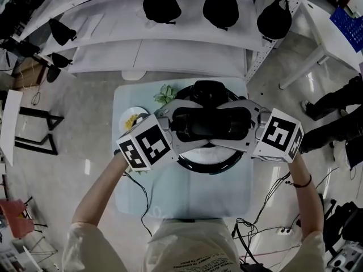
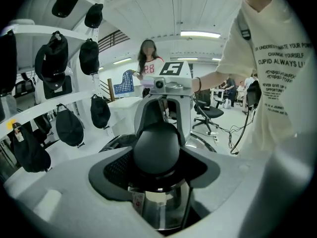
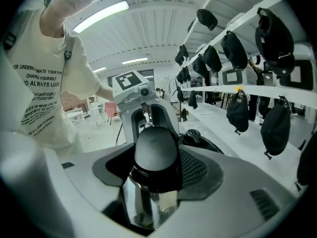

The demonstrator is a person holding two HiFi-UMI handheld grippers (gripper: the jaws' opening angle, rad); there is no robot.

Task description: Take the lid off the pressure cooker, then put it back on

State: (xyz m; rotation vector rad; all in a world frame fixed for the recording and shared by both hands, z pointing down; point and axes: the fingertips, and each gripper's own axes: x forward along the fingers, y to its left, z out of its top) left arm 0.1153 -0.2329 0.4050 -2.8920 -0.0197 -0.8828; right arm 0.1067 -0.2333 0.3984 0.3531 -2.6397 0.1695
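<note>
The pressure cooker (image 1: 210, 164) stands on a small pale table (image 1: 136, 191), and its black rim shows under my hands. My left gripper (image 1: 195, 123) and right gripper (image 1: 227, 122) meet over the middle of the lid from opposite sides. In the left gripper view the lid's black domed knob (image 2: 157, 145) sits between the left gripper's (image 2: 156, 168) dark pads, polished steel below it. The right gripper view shows the same knob (image 3: 156, 150) between the right gripper's (image 3: 157, 172) pads. Whether any pad presses on it is hidden. A small black valve (image 3: 191, 135) sits further along the lid.
A plate of food (image 1: 131, 119) and a small green plant (image 1: 165, 94) sit on the table left of the cooker. White shelves hung with black caps (image 1: 161, 4) stand behind. A cable (image 1: 142, 200) trails over the table's front. A person (image 2: 148, 58) stands far off.
</note>
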